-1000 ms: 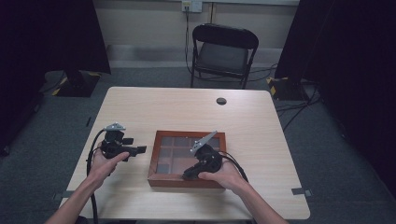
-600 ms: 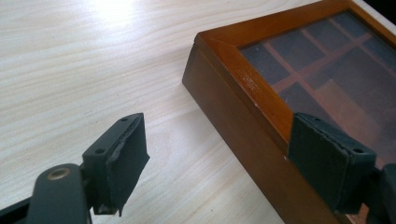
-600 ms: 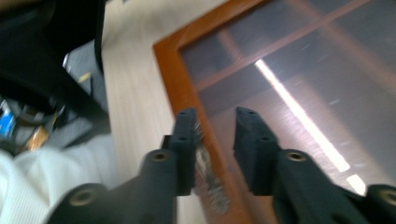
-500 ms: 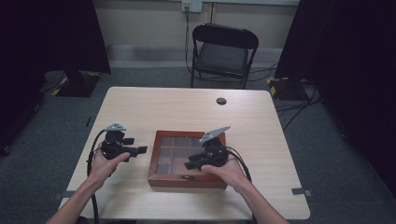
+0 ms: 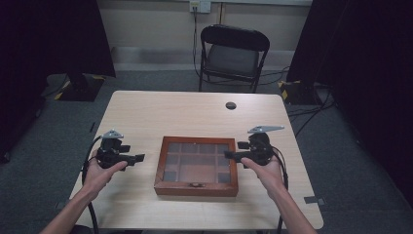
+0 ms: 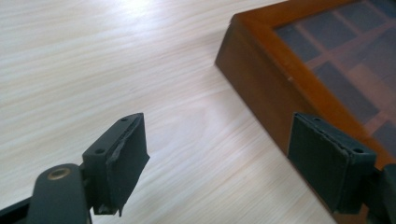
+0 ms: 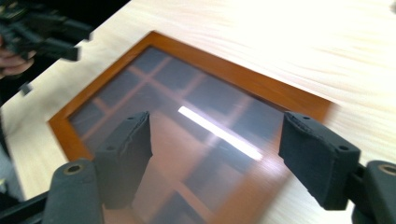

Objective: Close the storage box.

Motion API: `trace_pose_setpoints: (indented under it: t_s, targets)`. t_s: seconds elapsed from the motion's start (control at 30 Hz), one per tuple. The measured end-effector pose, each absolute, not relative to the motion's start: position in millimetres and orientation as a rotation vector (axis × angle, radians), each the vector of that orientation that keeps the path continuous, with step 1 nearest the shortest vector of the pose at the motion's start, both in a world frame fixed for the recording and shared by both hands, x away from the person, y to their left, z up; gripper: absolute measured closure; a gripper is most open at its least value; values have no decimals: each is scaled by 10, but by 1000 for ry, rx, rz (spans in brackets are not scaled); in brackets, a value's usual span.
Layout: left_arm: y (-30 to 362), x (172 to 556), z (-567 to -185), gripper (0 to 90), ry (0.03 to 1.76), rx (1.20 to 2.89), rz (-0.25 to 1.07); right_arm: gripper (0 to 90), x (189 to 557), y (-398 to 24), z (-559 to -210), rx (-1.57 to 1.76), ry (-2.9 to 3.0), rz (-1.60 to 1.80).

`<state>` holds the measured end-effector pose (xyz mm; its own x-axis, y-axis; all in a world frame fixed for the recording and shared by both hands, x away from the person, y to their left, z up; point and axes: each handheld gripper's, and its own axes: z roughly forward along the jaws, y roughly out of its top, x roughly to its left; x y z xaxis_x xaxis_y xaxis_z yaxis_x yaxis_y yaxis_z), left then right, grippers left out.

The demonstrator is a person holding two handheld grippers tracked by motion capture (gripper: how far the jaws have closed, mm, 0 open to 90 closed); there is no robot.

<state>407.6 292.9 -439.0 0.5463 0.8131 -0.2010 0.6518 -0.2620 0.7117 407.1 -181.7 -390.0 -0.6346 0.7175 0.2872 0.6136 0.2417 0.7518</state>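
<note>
On the pale wooden table (image 5: 160, 112), near its front edge, lies a flat reddish-brown wooden box with a glass lid over dark compartments (image 5: 197, 165), closed. At its right edge hovers the right gripper (image 5: 231, 155), its jaws having just been opening, now spread with nothing between them, pointing over the glass. Left of the box, apart from it, the left gripper (image 5: 139, 158) is held with jaws spread, empty, aimed at the box's side.
</note>
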Motion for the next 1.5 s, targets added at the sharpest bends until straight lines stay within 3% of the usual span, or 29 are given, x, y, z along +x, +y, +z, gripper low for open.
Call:
trace_pose_setpoints:
  t_s: [0.13, 0.67, 0.87, 1.1, 1.17, 1.3, 1.5]
  targets:
    - [3022, 4064, -4435, 195, 1206, 2013, 255, 148, 4054, -2132, -3976, 1379, 2303, 1280]
    - [3215, 4147, -4715, 184, 1348, 2078, 237, 150, 3883, -2801, -4535, 1676, 2124, 1000]
    - [3142, 4142, -4790, 185, 1349, 2140, 282, 150, 3917, -2836, -4712, 1730, 2098, 873]
    - [3101, 4133, -4898, 155, 1370, 2088, 462, 135, 3933, -2717, -4862, 1668, 2048, 754]
    - [3088, 4126, -4927, 146, 1380, 2071, 495, 79, 3922, -2677, -4899, 1611, 2052, 727]
    - [3043, 4122, -5000, 6, 1345, 2057, 528, 13, 3894, -2626, -4941, 1607, 2031, 738]
    - [3051, 4123, -5024, 0, 1316, 2037, 537, 0, 3868, -2605, -4991, 1579, 1998, 785]
